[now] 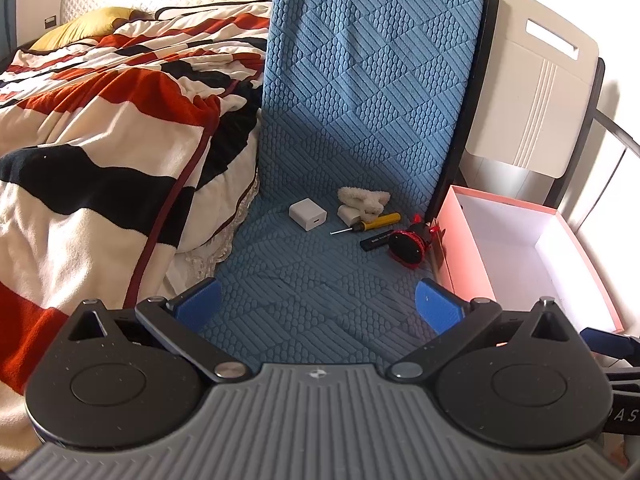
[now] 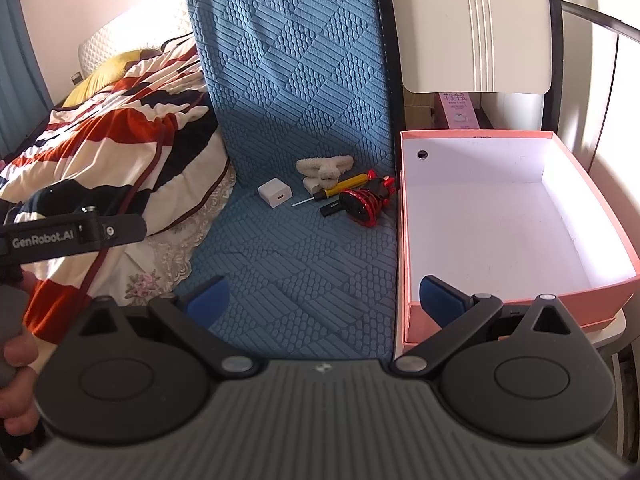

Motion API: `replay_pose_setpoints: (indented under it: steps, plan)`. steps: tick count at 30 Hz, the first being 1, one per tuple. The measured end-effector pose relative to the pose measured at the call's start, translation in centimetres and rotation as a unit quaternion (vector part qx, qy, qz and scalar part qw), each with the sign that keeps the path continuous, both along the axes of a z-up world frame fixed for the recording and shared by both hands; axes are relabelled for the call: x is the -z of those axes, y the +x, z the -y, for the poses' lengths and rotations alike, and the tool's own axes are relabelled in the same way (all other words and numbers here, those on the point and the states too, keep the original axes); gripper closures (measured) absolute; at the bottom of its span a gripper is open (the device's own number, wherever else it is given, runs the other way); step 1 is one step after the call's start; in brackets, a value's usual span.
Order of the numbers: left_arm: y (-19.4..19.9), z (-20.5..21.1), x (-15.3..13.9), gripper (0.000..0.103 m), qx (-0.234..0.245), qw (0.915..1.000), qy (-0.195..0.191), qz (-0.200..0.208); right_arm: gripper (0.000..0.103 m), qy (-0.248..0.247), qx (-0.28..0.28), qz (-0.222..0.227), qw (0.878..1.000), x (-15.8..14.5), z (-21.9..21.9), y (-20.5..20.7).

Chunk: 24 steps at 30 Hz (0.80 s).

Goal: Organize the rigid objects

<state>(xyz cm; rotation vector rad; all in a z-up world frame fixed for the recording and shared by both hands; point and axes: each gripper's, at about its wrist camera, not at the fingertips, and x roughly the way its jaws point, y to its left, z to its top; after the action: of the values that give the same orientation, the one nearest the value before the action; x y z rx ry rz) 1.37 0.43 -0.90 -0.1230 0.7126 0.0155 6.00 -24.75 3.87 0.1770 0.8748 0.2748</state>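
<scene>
both tools hang low over the near end of a blue quilted cover [image 2: 304, 264], and each has its blue-padded tongs spread wide with nothing between them: the left gripper [image 1: 318, 306] over bare cover, the right gripper [image 2: 320, 300] with its right pad overlapping the near corner of the pink box [image 2: 416, 240]. the box lies open and white inside, just beside the right edge of the cover, its long side running along that edge. the small things sit in a cluster at the far end of the seat, where the cover bends up the backrest: a white charger cube [image 2: 275, 193] a little apart on the left, a fluffy cream clip [image 2: 325, 168] over a small white piece, a yellow-handled screwdriver [image 2: 340, 189] with its tip pointing left, a black stick [image 2: 330, 208] and a red and black round gadget [image 2: 362, 202] close to the box wall. a broad strip of cover lies free between the tongs and the cluster. on the left a striped red, black and cream blanket [image 1: 100, 152] spills against the cover's edge. behind the box stands a white panel [image 1: 532, 80] with a slot handle. the other tool's arm reads "genrobot.ai" [image 2: 42, 238] in the right view, beside a hand [image 2: 16, 360]
</scene>
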Motion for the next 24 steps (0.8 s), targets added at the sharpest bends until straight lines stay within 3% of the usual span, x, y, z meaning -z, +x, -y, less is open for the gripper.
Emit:
replay_pose_setpoints:
  steps: [24]
  plan:
    - [0.95,-0.38,0.66,0.000,0.004,0.9999,0.013,-0.007,0.000,-0.005,0.004,-0.011,1.000,0.52,-0.39,0.73]
